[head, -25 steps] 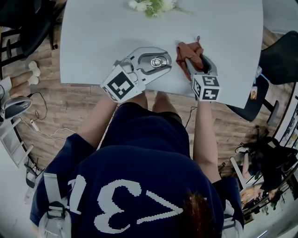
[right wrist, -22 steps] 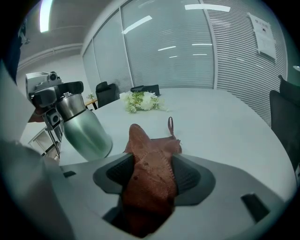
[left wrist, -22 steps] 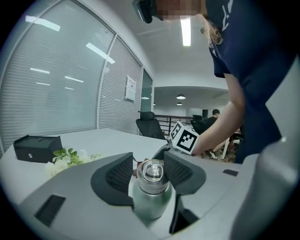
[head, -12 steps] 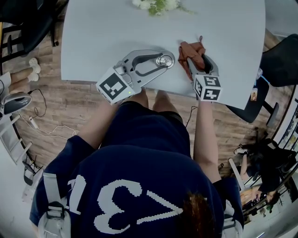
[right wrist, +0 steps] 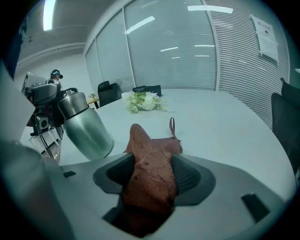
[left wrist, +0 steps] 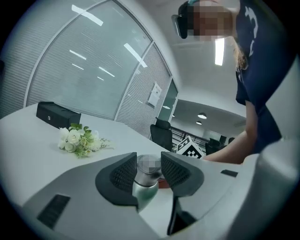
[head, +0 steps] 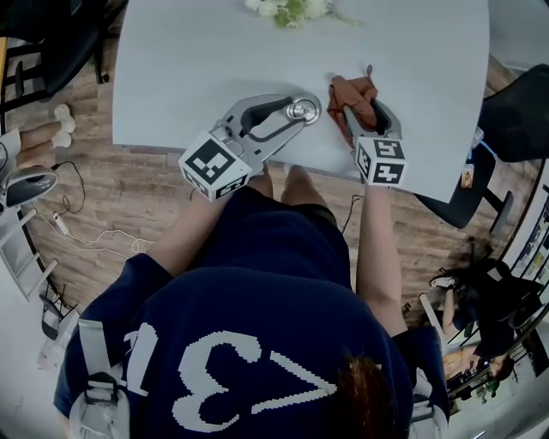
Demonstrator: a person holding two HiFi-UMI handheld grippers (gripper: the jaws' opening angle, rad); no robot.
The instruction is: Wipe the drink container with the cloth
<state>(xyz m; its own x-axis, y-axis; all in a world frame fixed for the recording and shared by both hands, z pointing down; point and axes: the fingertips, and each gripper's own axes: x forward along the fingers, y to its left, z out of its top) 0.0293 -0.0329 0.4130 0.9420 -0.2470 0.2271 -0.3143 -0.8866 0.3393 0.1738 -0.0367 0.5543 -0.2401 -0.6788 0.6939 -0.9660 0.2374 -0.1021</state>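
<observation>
A steel drink container (head: 301, 110) hangs tilted over the pale table (head: 189, 69), near its front edge. My left gripper (head: 299, 111) is shut on its neck, just below the cap. In the left gripper view the two pads press the container (left wrist: 145, 183) from both sides. The right gripper view shows its rounded body (right wrist: 88, 127) leaning at the left. A rust-brown cloth (head: 352, 93) lies bunched on the table just right of the container, and my right gripper (head: 361, 114) is shut on it. The cloth (right wrist: 152, 161) fills the gap between that gripper's pads, its loop pointing away.
A bunch of white flowers (head: 287, 10) lies at the table's far edge. A black box (left wrist: 58, 115) sits beyond the flowers. A black office chair (head: 517, 107) stands by the table's right side. The person's legs are against the front edge.
My left gripper has rolled, turning its marker cube, and the container has shifted slightly right and away. The right gripper and cloth have stayed put.
</observation>
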